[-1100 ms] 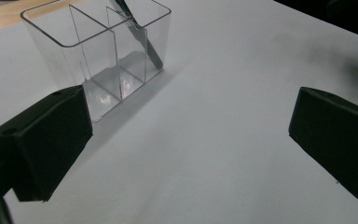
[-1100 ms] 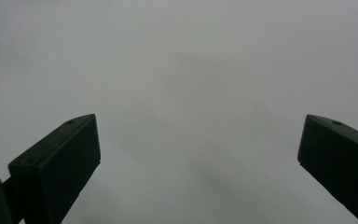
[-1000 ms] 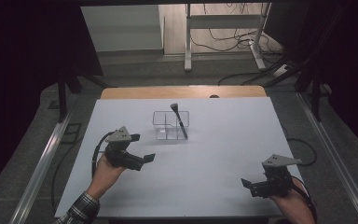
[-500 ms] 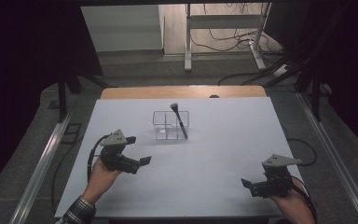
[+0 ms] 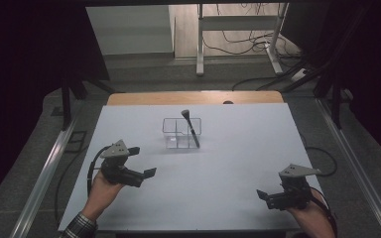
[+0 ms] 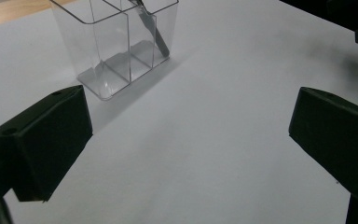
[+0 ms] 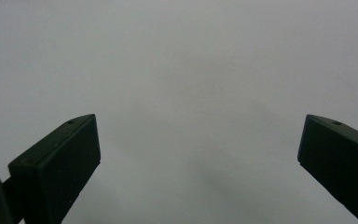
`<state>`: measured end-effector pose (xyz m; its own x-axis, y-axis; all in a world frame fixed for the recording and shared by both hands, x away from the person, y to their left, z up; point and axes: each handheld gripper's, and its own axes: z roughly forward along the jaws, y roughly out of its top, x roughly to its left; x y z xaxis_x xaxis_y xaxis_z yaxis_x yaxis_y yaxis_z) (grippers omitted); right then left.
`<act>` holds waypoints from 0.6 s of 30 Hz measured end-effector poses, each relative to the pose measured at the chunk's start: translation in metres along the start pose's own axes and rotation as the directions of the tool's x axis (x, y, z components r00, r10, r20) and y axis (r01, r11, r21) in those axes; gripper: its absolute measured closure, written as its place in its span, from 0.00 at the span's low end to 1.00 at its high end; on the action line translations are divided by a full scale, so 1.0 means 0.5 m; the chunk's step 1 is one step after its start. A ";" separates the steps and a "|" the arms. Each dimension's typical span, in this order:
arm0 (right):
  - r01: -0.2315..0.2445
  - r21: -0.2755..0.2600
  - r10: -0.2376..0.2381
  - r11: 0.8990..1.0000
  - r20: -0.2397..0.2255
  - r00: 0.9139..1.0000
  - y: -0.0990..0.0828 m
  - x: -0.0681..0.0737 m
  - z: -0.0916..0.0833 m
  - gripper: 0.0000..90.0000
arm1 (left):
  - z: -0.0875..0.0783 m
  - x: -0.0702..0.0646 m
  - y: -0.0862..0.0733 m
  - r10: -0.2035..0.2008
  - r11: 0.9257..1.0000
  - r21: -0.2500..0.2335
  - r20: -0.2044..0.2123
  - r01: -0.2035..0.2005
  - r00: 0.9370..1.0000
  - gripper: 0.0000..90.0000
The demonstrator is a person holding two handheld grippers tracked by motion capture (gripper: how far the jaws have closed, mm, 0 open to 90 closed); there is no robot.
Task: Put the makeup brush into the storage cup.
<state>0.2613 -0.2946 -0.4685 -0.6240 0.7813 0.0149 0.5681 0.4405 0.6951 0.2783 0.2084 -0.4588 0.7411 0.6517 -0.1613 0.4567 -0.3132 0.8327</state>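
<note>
A clear divided organiser box [image 5: 178, 134] stands at the middle of the white tabletop [image 5: 248, 144]. A black-handled makeup brush [image 5: 192, 128] leans in its right compartment, bristles up. My left gripper [image 5: 142, 161] is open and empty, held near the table's front left and pointing right, well short of the box. In the left gripper view the box [image 6: 116, 46] and brush handle [image 6: 153, 30] lie ahead of the wide-apart jaws of the left gripper [image 6: 191, 140]. My right gripper [image 5: 267, 197] rests open at the front right; the right gripper [image 7: 198, 158] faces bare white table.
A wooden strip [image 5: 193, 97] borders the table's far edge. Metal rails [image 5: 44, 168] run along both sides. Behind the table, a desk frame [image 5: 201, 44] and cables lie on the floor. The other gripper [image 6: 354, 18] shows at the left gripper view's top right.
My left gripper has drifted a little left and back toward the person, away from the box. The right gripper has stayed in place.
</note>
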 end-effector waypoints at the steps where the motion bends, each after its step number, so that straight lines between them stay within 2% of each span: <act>1: 0.000 0.000 0.000 1.000 0.000 1.000 0.000 0.000 0.000 0.00 | -0.002 0.000 -0.001 -0.001 1.000 0.000 -0.001 0.001 1.000 0.00; 18: 0.001 -0.005 -0.001 1.000 0.003 1.000 0.000 0.001 -0.001 0.00 | -0.038 0.004 -0.029 -0.025 1.000 -0.003 -0.031 0.025 0.999 0.00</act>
<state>0.2611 -0.2943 -0.4681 -0.6226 0.7825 0.0119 0.5648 0.4387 0.6989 0.2642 0.2273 -0.4611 0.7139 0.6803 -0.1661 0.4739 -0.2948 0.8297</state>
